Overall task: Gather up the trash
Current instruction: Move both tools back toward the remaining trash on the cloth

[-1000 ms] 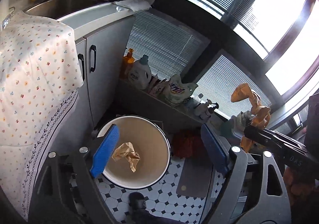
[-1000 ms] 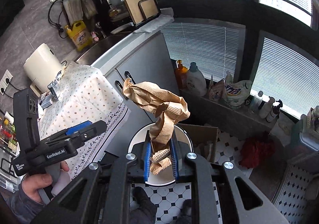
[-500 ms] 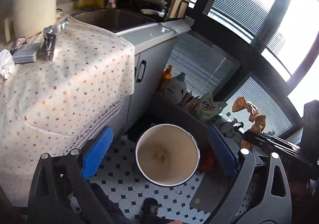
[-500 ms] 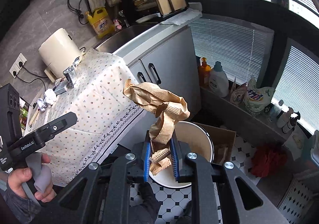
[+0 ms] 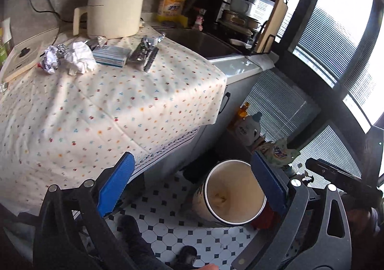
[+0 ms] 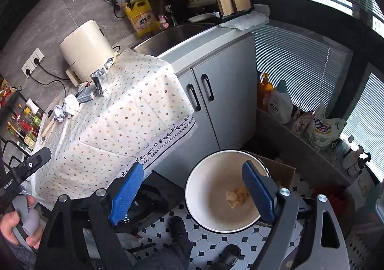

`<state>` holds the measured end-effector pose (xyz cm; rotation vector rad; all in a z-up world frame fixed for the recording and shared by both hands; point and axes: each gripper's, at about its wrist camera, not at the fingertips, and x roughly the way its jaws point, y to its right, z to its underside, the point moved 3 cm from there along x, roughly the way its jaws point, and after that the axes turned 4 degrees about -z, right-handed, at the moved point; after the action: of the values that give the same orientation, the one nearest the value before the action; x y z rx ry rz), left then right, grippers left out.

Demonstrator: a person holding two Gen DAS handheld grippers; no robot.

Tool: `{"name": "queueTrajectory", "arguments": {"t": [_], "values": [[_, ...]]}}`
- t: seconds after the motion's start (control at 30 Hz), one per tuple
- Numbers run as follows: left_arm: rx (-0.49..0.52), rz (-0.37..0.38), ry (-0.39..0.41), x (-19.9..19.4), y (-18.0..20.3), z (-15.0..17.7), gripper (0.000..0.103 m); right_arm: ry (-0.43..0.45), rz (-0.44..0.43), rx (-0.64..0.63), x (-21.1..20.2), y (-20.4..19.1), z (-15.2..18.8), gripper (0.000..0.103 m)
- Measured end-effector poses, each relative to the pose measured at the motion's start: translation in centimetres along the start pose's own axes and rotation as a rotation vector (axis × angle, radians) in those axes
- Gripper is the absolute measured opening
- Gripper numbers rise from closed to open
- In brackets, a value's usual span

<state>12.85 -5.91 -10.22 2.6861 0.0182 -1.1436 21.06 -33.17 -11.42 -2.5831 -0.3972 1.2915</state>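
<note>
The trash still on the bench (image 5: 148, 102) lies in a loose row at the upper left of the left wrist view, on a white cloth (image 5: 96, 111) dotted with small flowers. There is a crumpled white tissue (image 5: 80, 57), a ball of crinkled silver foil (image 5: 51, 61), a flat blue-striped box (image 5: 110, 56) and a shiny torn wrapper (image 5: 144, 52), all just beside a cream kettle (image 5: 114, 3).

Low in the right wrist view a round bin (image 6: 192, 188) with a pale inside stands on the tiled floor. Crumpled brown paper (image 6: 236, 195) lies at its bottom.

The right hand-held gripper (image 6: 192, 188) hangs above the bin; its blue pads are opening, with nothing between them. The left hand-held gripper (image 5: 192, 181) has its jaws wide apart and empty.
</note>
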Motion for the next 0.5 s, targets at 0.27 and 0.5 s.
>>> {"name": "queueTrajectory", "arguments": {"t": [0.27, 0.5], "values": [[-0.130, -0.135, 0.076, -4.2, -6.8, 0.2, 0.096, -0.007, -0.080, -0.122, 2.2, -7.0, -1.5, 0.095], [-0.244, -0.236, 0.134, -7.9, -12.4, 0.4, 0.097, -0.032, -0.174, -0.213, 5.0, -13.6, -2.5, 0.095]]}}
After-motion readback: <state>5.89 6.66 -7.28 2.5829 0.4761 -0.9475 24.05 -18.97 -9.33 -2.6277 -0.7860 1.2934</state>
